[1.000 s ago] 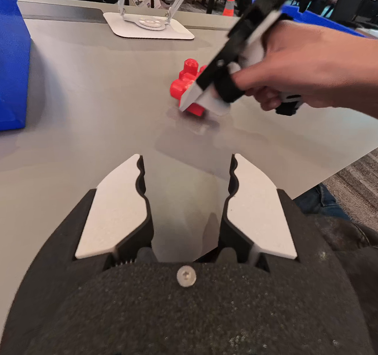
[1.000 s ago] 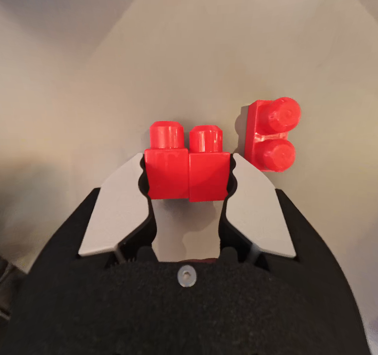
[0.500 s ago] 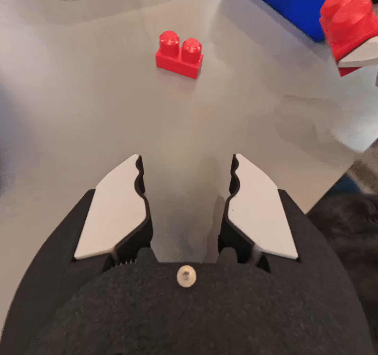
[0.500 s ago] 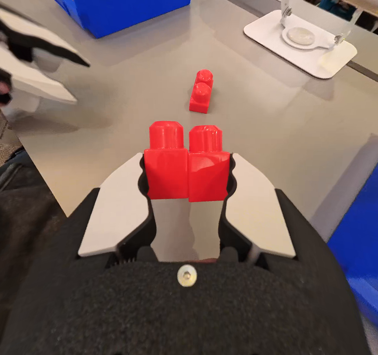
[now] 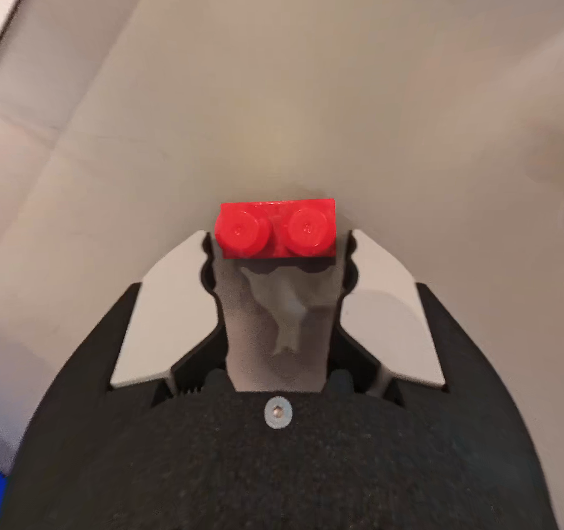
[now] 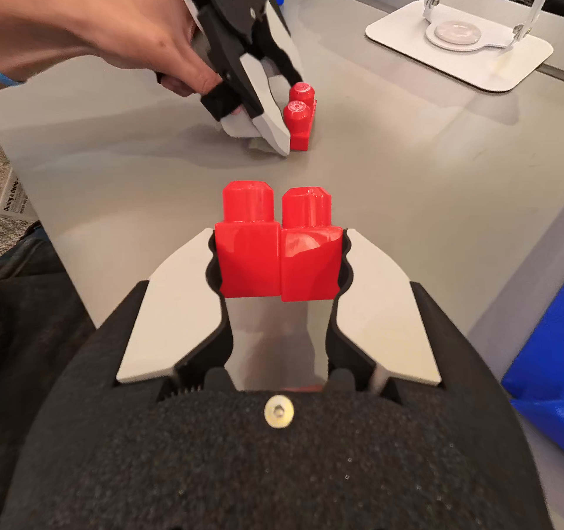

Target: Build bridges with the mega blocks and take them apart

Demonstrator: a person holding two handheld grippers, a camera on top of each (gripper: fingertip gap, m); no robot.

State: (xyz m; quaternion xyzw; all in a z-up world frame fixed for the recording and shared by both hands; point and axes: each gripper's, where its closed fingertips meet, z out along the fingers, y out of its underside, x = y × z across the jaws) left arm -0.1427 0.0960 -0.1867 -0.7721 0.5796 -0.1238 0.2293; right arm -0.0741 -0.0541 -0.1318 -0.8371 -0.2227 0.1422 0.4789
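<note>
A small red two-stud block sits on the grey table, studs up. In my left wrist view it lies dead centre, at twelve o'clock from the left gripper. Half a second ago that block sat well ahead of me; now my left gripper has dropped over it, tips straddling its two short ends. I judge this the start of the pick-up. The jaws stand wide, a sliver of table showing either side of the block, so nothing is clamped yet.

In my right wrist view the same block appears at twelve o'clock, with the left gripper and the hand holding it coming in from ten o'clock. My right gripper is closed partway on two tall red single-stud blocks held side by side, studs pointing forward, as it was a second ago. A white stand base sits at one o'clock, a blue bin at four.
</note>
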